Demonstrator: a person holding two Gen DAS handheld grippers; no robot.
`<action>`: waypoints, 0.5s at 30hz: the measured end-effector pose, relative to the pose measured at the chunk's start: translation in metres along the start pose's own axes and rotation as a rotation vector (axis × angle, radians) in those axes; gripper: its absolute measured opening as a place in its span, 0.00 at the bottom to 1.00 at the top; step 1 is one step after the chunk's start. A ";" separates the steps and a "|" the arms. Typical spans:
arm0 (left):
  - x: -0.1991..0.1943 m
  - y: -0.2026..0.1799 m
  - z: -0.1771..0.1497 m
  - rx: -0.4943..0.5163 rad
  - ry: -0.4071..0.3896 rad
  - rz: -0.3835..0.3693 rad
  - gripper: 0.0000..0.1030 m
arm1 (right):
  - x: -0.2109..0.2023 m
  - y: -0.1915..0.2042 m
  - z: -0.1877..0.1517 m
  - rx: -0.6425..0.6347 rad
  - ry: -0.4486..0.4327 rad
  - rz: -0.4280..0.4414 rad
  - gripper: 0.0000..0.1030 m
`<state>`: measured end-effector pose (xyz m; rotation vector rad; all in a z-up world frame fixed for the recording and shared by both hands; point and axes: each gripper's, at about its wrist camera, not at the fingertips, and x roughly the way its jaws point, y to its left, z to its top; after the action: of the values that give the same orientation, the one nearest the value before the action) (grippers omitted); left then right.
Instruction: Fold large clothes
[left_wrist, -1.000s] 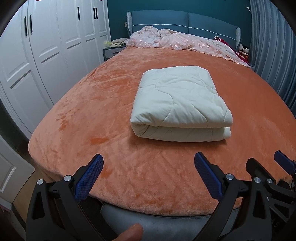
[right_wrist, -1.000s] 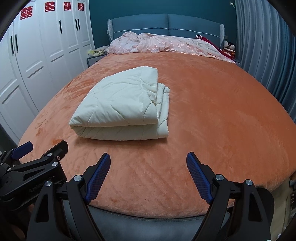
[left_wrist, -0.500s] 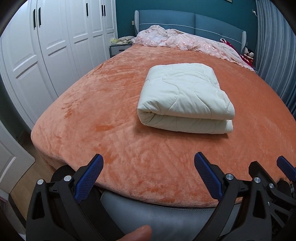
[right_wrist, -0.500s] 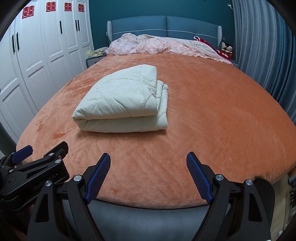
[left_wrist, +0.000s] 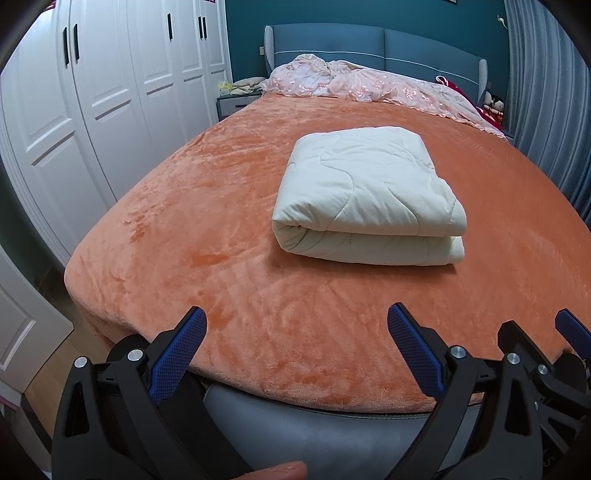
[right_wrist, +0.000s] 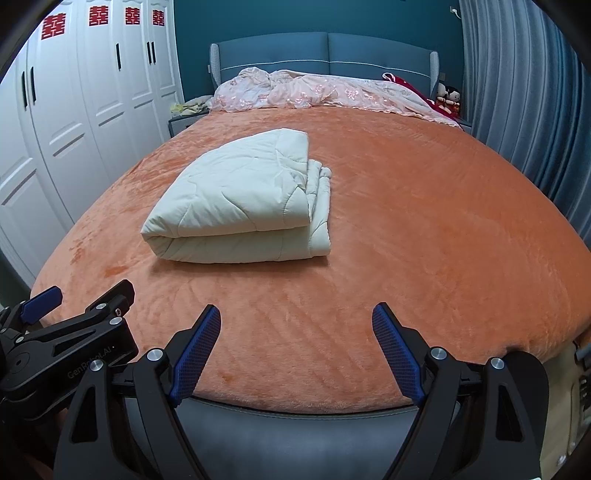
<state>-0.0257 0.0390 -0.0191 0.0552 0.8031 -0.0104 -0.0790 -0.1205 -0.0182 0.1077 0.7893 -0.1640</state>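
Observation:
A cream quilted comforter lies folded into a thick rectangular bundle on the orange bed cover; it also shows in the right wrist view. My left gripper is open and empty, held over the foot edge of the bed, well short of the bundle. My right gripper is open and empty too, beside the left one, also short of the bundle. Part of the right gripper shows at the right of the left wrist view. Part of the left gripper shows at the left of the right wrist view.
White wardrobe doors run along the left side. A crumpled pink bedspread lies at the blue headboard. Grey-blue curtains hang on the right. A nightstand stands by the headboard. The grey bed frame is below my grippers.
Both grippers have drawn back and away from the bed, so the folded comforter looks smaller and farther. The comforter itself has not moved. Both stay open.

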 end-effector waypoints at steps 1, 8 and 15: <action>0.000 0.000 0.000 0.001 -0.001 0.001 0.93 | 0.000 0.000 0.000 0.001 0.001 0.000 0.80; 0.000 0.001 0.001 0.002 0.000 0.002 0.93 | 0.000 -0.001 0.001 0.002 0.001 -0.001 0.80; 0.000 0.000 0.002 0.005 -0.004 0.006 0.93 | 0.000 -0.002 0.001 0.001 0.000 -0.001 0.80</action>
<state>-0.0243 0.0394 -0.0179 0.0626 0.7990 -0.0070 -0.0785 -0.1224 -0.0176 0.1080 0.7895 -0.1654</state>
